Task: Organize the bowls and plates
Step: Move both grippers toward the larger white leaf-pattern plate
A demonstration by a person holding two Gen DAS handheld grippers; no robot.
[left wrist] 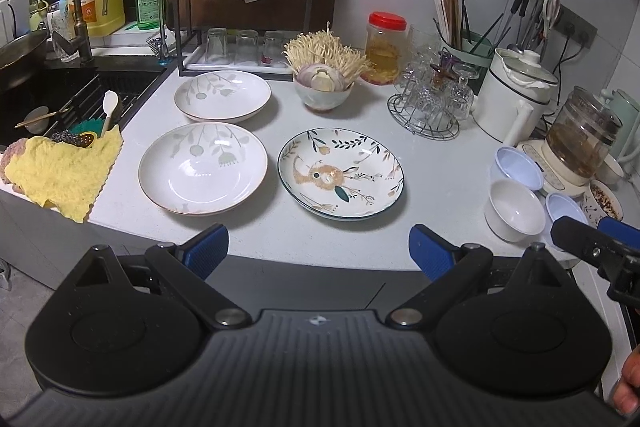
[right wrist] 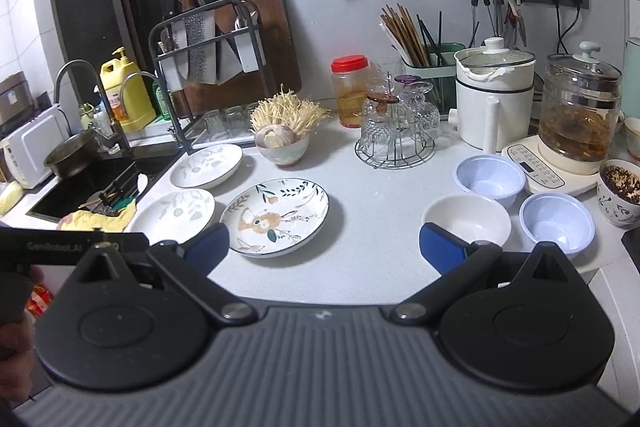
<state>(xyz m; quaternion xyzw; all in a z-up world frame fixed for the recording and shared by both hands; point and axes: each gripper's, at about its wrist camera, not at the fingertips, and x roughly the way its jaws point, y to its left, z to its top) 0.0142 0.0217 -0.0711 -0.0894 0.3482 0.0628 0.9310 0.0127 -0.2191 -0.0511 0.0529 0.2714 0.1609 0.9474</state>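
Observation:
Three plates lie on the white counter: a near white leaf-print plate (left wrist: 203,169) (right wrist: 173,214), a far white leaf-print plate (left wrist: 222,95) (right wrist: 206,165), and a plate with a rabbit drawing (left wrist: 341,173) (right wrist: 274,217). To the right stand a white bowl (left wrist: 515,211) (right wrist: 467,221) and two pale blue bowls (left wrist: 517,167) (right wrist: 490,179), (left wrist: 567,211) (right wrist: 557,225). My left gripper (left wrist: 318,251) is open at the counter's front edge, before the plates, holding nothing. My right gripper (right wrist: 324,247) is open too, between the rabbit plate and the white bowl, short of both.
A sink (left wrist: 60,95) with a yellow cloth (left wrist: 64,173) lies left. Behind the plates stand a dish rack with glasses (left wrist: 240,47), a bowl of mushrooms (left wrist: 324,89), a red-lidded jar (left wrist: 385,47), a glass stand (left wrist: 428,103), a white pot (left wrist: 516,95) and a glass kettle (right wrist: 576,111).

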